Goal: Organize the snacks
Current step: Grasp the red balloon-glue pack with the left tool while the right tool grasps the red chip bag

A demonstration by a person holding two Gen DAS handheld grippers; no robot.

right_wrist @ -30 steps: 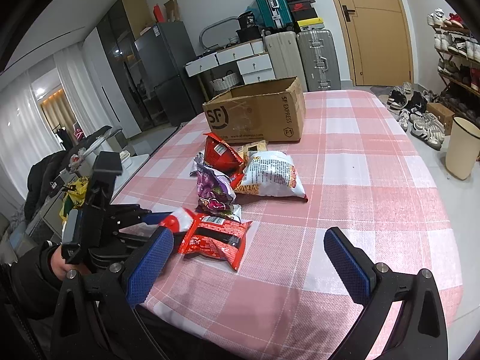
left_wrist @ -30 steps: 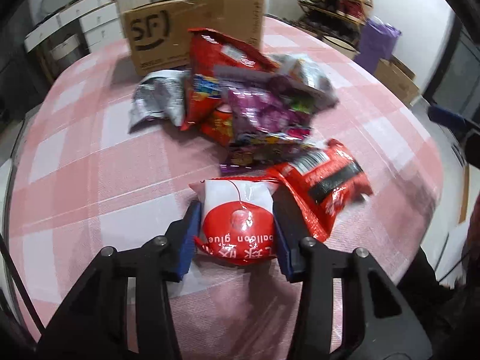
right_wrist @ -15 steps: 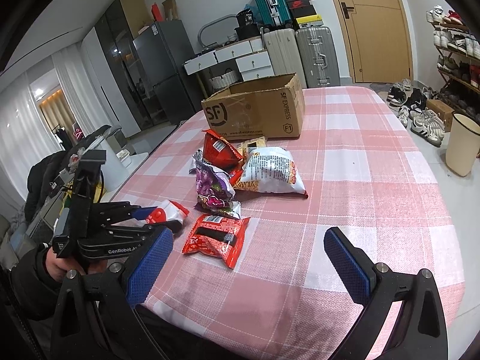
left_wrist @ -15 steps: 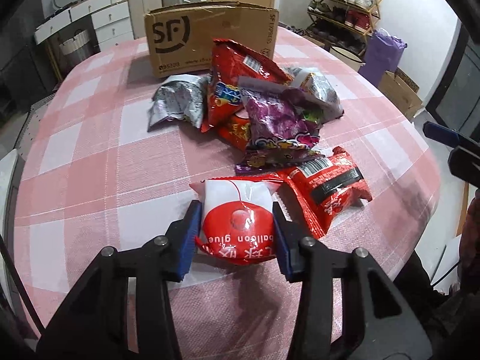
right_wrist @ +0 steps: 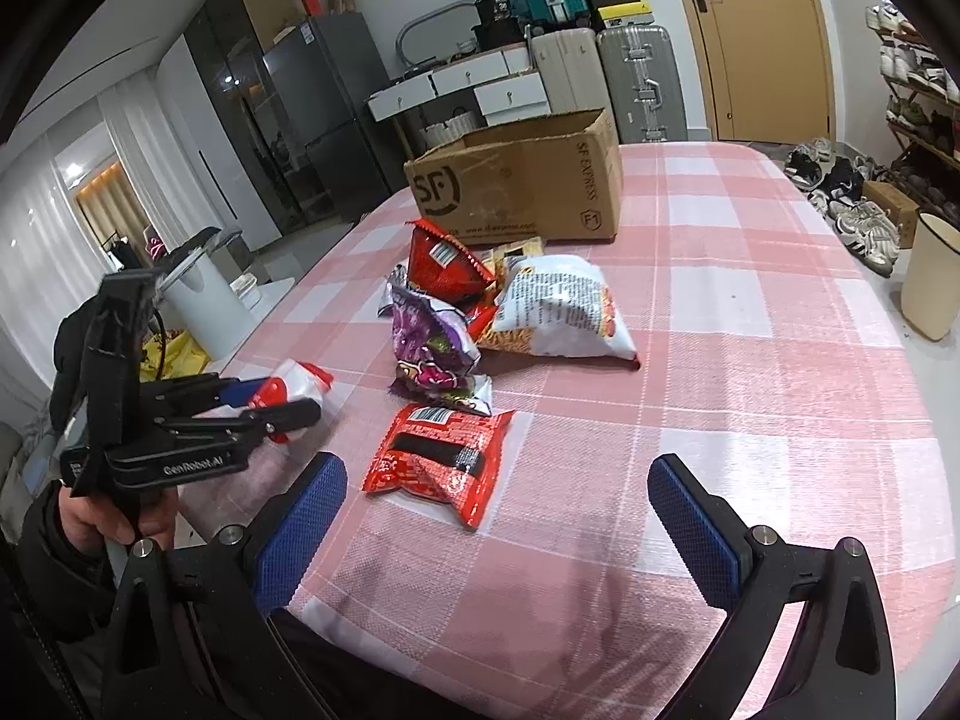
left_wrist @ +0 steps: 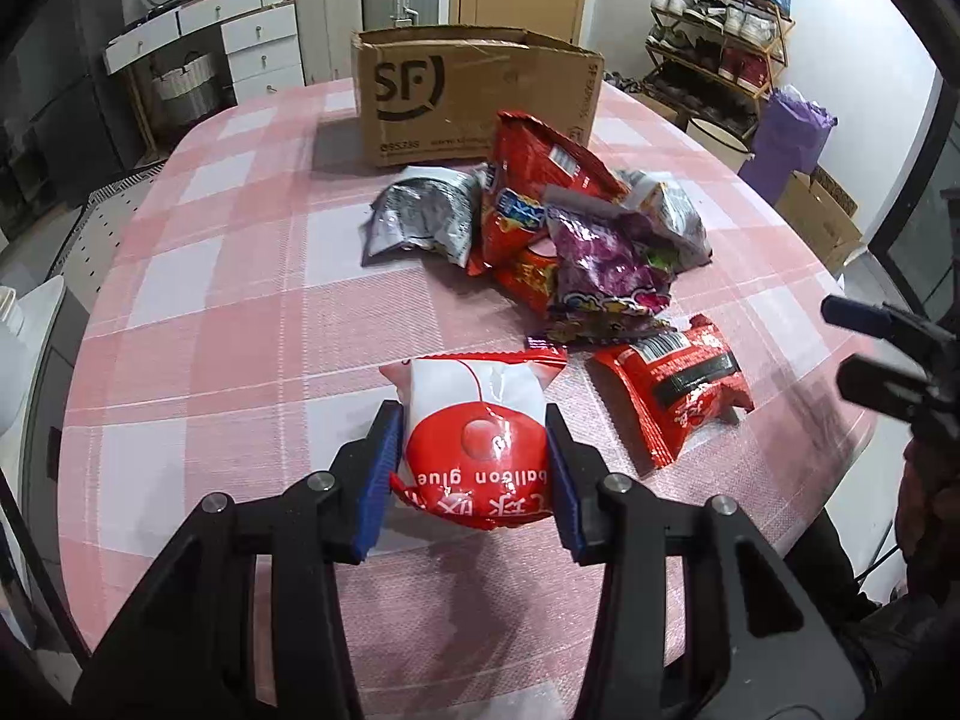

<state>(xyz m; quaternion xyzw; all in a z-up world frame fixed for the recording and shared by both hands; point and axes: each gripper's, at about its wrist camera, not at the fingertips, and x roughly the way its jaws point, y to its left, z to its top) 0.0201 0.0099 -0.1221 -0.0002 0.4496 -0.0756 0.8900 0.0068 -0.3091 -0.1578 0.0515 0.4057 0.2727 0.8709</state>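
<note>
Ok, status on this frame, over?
Left gripper shut on balloon glue packet. Right gripper open, empty. Cardboard box beyond snack pile, path partly blocked.

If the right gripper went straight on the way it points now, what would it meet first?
Most likely the flat red snack packet, lying on the checked tablecloth just ahead of the open right gripper, slightly toward its left finger. Depth is uncertain; it might pass above.

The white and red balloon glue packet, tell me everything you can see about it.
The balloon glue packet is a glossy plastic pouch, white at its far end, with a big red balloon shape and the upside-down words "balloon glue". It looks puffy and sealed, with a red crimped far edge. The left tool grips it, a blue pad pressing each side. The right wrist view shows it raised just above the pink checked tablecloth.
</note>
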